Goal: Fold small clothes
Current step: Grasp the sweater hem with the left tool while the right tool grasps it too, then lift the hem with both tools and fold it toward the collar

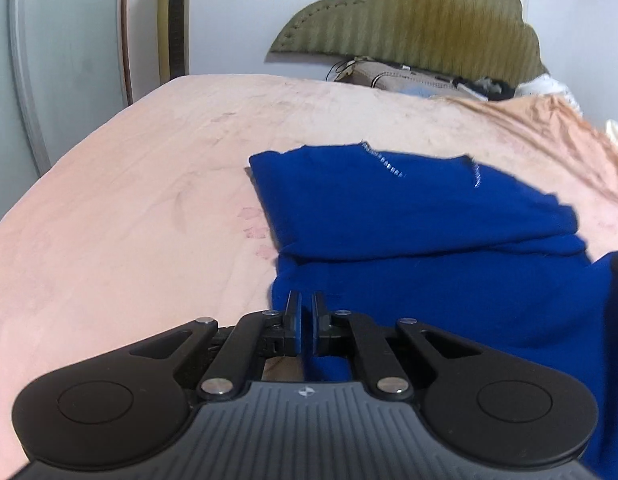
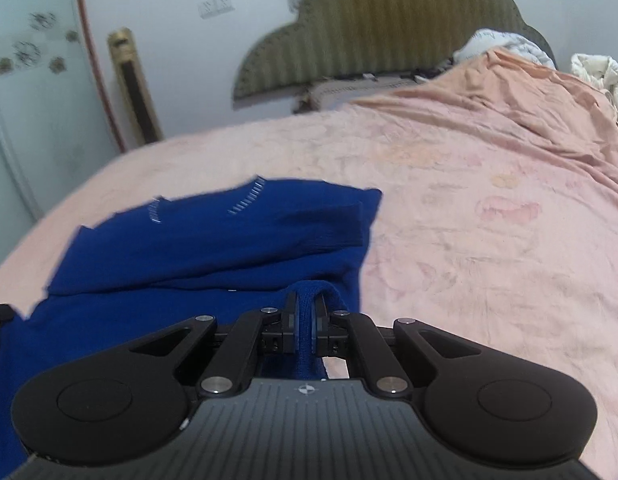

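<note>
- Left wrist view: the left tool is pinched tight, its two pads nearly together, and blue knit fabric runs between them – it has hold of the near left corner of the blue sweater.
- The sweater lies on the pink bedspread, toward the bed's near right part; its upper half is already folded down over the lower, with a crease running across the middle.
- White stitch marks show near the sweater's far edge.
- At the far end of the bed stands an olive scalloped headboard; a gold tower fan stands by the wall on the far left.
- Right wrist view: the right tool is clamped down too, with a rolled ridge of blue knit bulging up between its pads – a firm grip on the sweater's near right corner.
- From here the sweater spreads left and away from the tool, a ribbed cuff lying across its far right corner.
- Open pink bedspread stretches right; crumpled white bedding sits at the far right corner.
</note>
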Tool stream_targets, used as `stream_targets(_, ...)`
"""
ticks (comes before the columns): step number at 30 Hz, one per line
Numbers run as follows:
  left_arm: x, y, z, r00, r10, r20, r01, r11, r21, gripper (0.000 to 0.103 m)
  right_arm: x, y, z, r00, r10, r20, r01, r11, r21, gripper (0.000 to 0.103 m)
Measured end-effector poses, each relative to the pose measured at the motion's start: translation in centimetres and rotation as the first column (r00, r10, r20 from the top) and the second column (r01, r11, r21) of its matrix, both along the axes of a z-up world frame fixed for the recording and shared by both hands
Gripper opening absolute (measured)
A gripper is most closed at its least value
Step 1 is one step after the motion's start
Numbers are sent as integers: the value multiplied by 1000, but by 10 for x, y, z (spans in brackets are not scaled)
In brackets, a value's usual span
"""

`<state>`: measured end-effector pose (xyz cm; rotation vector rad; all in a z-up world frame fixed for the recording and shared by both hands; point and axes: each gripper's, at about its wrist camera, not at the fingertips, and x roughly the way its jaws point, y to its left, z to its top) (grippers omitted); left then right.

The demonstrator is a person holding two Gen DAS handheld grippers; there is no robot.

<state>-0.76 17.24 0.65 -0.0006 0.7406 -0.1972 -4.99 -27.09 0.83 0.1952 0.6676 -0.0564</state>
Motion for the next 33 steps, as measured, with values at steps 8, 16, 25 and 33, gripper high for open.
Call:
stream_targets(8, -26, 29, -5, 997, 1, -81, -10, 994, -110, 17, -26, 0, -10, 999, -26, -25, 27, 1000, 9, 55)
stream_targets(16, -48, 32, -21, 979, -87, -186, 33, 961, -273, 53, -81, -6, -21, 995, 46, -84, -36, 993, 109, 55)
stream_targets(25, -40, -2, -4, 991, -102, -84, 88, 984, -156, 5, -85, 13, -21, 995, 81, -58, -77, 994, 79, 10)
stream_targets(33, -21, -6, -1, 998, -51, -46, 48, 997, -62, 7, -75, 8, -23, 998, -2, -61, 5, 999, 36, 27)
